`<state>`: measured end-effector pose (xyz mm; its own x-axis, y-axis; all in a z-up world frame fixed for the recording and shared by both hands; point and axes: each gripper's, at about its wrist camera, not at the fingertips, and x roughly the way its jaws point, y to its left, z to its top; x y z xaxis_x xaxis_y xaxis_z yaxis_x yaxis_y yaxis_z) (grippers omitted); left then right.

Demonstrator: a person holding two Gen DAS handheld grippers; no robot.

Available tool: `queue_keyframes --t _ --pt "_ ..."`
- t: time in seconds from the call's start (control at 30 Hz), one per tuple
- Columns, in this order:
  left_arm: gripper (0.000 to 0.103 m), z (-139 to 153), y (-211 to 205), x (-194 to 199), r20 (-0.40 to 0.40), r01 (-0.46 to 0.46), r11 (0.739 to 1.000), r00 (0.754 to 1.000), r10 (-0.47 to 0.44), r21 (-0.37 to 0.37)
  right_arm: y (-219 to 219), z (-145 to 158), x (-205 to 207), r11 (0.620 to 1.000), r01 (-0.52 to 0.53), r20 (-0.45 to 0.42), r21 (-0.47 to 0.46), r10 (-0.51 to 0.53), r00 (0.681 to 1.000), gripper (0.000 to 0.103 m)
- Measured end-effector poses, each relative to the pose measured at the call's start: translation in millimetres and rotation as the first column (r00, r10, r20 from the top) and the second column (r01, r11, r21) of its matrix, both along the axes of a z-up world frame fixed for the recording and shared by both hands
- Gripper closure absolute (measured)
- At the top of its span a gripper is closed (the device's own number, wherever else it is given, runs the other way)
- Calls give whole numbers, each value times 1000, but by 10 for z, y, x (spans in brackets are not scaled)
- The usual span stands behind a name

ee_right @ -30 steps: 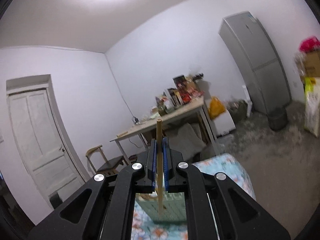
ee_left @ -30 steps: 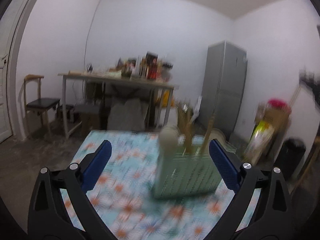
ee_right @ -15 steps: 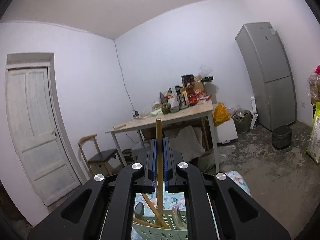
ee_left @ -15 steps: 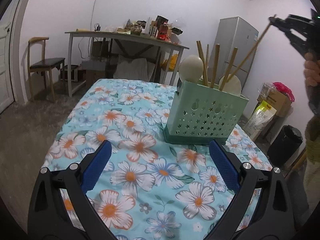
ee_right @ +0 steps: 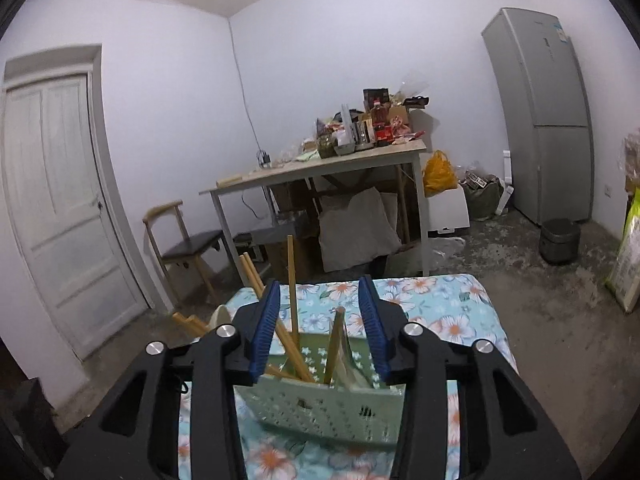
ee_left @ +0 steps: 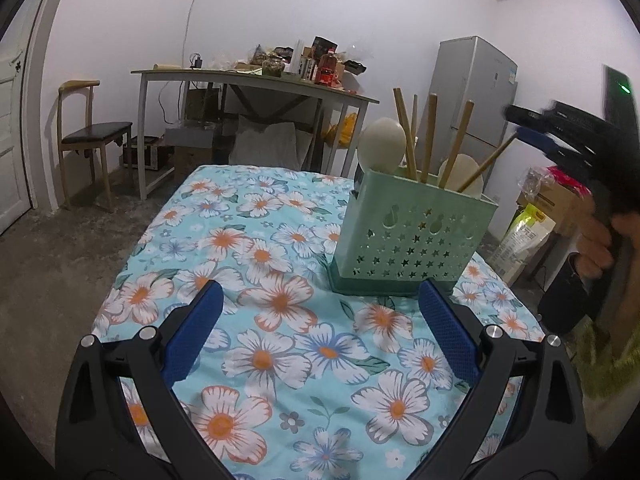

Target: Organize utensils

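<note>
A square mint-green plastic caddy, pierced with star-shaped holes, is set on the floral cloth covering the table. Wooden chopsticks and pale spoons are stood inside it. The right gripper has just been opening and grips nothing; the left gripper is spread wide, empty. A grey fridge is seen behind.
</note>
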<state>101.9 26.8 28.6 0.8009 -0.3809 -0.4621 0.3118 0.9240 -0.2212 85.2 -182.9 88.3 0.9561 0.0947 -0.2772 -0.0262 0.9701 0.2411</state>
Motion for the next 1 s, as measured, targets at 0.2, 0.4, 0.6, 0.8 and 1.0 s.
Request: queue_keyframes --t 0.2,0.4,0.6,0.8,1.0 --pt "8 88 -44 21 -32 -48 998 998 49 26 -65 -165 -482 998 31 -24 52 -30 999 40" --pt "8 155 -120 -20 -46 -120 987 991 125 104 174 -537 -722 988 142 -196 -67 -152 969 23" --pt "8 256 -226 -103 11 -217 948 975 220 235 454 -802 -819 951 207 -296 -229 -271 916 11" --pt "8 494 -314 -179 69 -299 896 954 293 329 581 -775 -880 921 229 -281 -316 -321 904 6" --pt "8 591 -364 -183 40 -298 874 951 306 385 632 -725 -948 916 232 -264 -327 -324 908 6"
